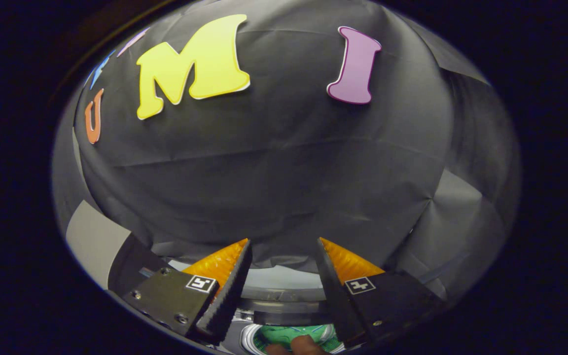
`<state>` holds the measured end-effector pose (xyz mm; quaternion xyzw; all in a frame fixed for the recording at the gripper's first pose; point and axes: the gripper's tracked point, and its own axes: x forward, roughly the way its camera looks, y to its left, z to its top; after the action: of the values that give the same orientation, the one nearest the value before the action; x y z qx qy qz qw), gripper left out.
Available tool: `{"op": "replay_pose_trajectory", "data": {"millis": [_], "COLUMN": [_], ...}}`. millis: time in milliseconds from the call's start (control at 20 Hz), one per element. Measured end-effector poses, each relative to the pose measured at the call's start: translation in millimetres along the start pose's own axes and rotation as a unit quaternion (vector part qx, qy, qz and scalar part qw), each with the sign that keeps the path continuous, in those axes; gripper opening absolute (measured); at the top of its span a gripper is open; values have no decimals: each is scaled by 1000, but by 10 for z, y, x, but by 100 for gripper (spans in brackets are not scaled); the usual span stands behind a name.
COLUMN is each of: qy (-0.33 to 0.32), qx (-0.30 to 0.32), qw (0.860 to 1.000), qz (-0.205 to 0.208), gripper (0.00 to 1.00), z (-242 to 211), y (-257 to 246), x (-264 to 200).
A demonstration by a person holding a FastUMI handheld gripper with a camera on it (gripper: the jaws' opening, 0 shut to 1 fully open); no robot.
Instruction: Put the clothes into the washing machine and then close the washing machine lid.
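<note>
My gripper [284, 242] is open, its two fingers spread wide with nothing between them, pointing at the black cloth wall. Low down between the fingers lies the top of the washing machine [284, 286], pale grey with a round opening [294, 335]. Inside that opening I see green cloth [289, 334] and a reddish-brown piece [298, 346] at the near rim. The machine's lid I cannot make out.
The black cloth wall [274, 162] stands close behind the machine. A light grey panel [94, 241] leans at the left beside the left finger.
</note>
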<state>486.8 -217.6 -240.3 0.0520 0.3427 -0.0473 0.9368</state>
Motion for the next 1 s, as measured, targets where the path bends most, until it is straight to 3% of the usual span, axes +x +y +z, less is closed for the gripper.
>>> {"op": "replay_pose_trajectory", "data": {"millis": [1000], "qy": [-10], "qx": [-2], "qw": [1000], "qz": [0], "gripper": [81], "z": [-88], "y": [12], "x": [-174]}}
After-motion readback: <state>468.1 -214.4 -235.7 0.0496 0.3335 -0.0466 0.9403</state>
